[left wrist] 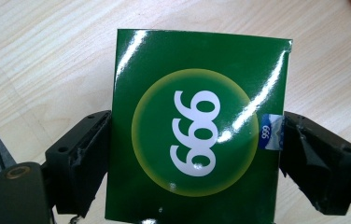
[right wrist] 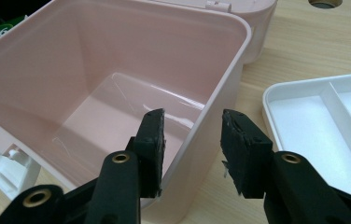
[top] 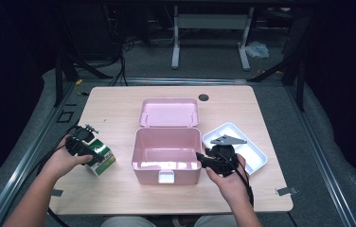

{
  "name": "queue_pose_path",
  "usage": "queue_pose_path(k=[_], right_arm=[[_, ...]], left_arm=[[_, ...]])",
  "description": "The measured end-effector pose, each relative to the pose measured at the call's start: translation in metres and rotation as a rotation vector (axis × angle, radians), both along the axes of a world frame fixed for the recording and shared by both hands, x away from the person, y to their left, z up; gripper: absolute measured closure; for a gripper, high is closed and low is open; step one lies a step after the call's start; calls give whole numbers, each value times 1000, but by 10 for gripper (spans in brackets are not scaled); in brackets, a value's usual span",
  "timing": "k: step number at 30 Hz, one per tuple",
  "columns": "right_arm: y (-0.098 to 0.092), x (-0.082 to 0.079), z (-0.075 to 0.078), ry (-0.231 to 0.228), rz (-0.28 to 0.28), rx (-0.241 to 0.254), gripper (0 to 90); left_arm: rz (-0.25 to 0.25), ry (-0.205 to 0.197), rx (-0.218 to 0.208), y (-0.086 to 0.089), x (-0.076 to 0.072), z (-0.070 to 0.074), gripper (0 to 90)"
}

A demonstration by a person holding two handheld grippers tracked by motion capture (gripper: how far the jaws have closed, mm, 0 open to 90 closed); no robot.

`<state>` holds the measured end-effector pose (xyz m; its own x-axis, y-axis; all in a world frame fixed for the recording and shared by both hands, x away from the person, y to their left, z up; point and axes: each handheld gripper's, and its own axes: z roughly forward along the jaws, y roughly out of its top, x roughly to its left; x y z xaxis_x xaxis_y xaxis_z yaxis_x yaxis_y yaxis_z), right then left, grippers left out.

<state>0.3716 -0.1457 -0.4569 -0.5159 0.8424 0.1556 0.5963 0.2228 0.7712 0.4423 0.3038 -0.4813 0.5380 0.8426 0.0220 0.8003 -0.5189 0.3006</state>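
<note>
A green carton printed "999" (left wrist: 192,135) sits between the jaws of my left gripper (left wrist: 197,119), whose pads press on its two side edges. From above, that carton (top: 106,152) rests on the table's left side with the left gripper (top: 95,155) over it. The open pink box (top: 166,130) stands mid-table, its lid (top: 169,112) folded back. My right gripper (top: 200,160) is at the box's right wall. Up close, the right gripper (right wrist: 192,116) straddles the wall of the pink box (right wrist: 71,70), one jaw inside and one outside, pads apart from it. The box is empty.
A white divided tray (top: 256,158) lies right of the pink box, close beside my right gripper, and appears as a white tray (right wrist: 304,126) in the right gripper view. A white latch (top: 166,177) hangs on the box's front. A cable hole (top: 203,97) sits near the far edge.
</note>
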Motion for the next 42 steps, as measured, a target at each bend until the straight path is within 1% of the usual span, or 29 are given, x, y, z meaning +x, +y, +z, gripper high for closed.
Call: queue_pose_path(k=[7,10,11,14,16,20,22,26,29,32,35,36,37,38,42], right_arm=[[0,0,0,4,4,-2,590],[1,0,0,5,6,-4,589],[1,0,0,4,7,-5,589],[2,0,0,5,9,-5,589],[2,0,0,6,9,-6,589],[2,0,-1,6,10,-5,588],[2,0,-1,8,10,-5,586],[2,0,-1,9,11,-6,585],[2,1,-1,10,11,-5,583],[2,1,-1,9,11,-6,581],[3,0,-1,12,14,-6,580],[3,0,-1,12,14,-6,580],[3,0,-1,11,15,-7,579],[3,0,-1,11,15,-7,579],[3,0,-1,10,15,-6,578]], left_arm=[[-2,10,4,0,1,0,149],[4,7,-8,1,2,-1,139],[9,7,-19,2,1,-2,136],[10,5,-24,3,1,-2,137],[1,3,-18,2,1,-3,138],[-2,4,-12,2,1,-2,140],[-6,8,-8,1,1,-1,155],[-5,11,-9,1,1,0,161],[-6,6,-11,2,1,1,162],[-11,11,-14,2,1,5,162],[-22,-7,-15,1,1,15,162],[-22,-7,-15,1,1,15,162],[-27,-15,-15,0,0,20,162],[-27,-15,-15,0,0,20,162],[-42,-24,-8,-3,0,29,162]])
